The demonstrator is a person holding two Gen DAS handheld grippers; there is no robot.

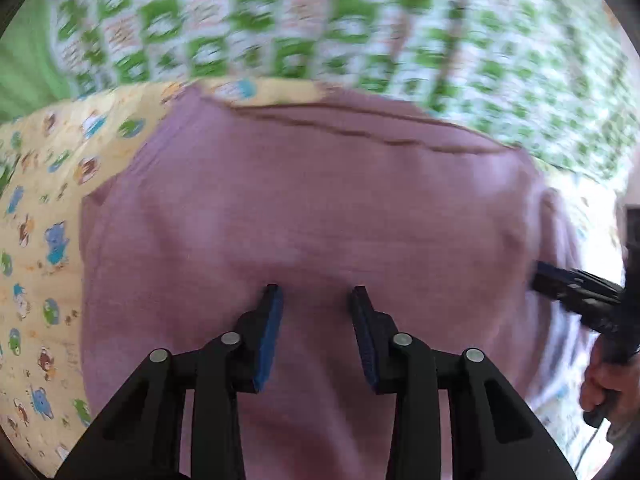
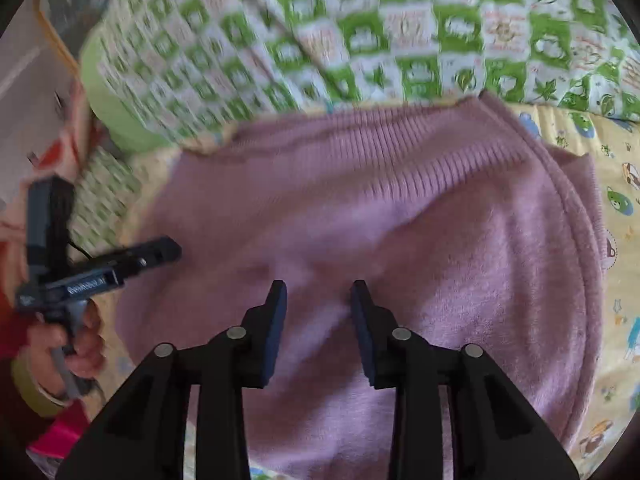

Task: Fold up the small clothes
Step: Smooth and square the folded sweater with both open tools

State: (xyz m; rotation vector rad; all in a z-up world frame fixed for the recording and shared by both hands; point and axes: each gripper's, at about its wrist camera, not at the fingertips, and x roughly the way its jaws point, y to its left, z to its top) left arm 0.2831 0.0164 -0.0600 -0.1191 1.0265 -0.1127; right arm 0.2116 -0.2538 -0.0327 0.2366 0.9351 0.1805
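A mauve knitted garment (image 1: 320,200) lies spread on a yellow cartoon-print sheet (image 1: 40,240). Its ribbed hem (image 2: 380,148) faces away from me. My left gripper (image 1: 316,292) hovers over the middle of the garment, open, with only cloth showing through the gap between its blue pads. My right gripper (image 2: 319,286) hangs over the same garment, also open, with nothing pinched. In the left wrist view, the right gripper (image 1: 538,276) reaches the garment's right edge. The left gripper (image 2: 170,250) shows in the right wrist view at the garment's left edge. Both views are blurred.
A green-and-white checked quilt (image 2: 360,32) is bunched along the far side of the garment. The yellow sheet (image 2: 616,240) surrounds the garment on the other sides. A person's hand (image 2: 80,344) holds the left gripper's handle, beside a red sleeve and pink cloth (image 2: 56,436).
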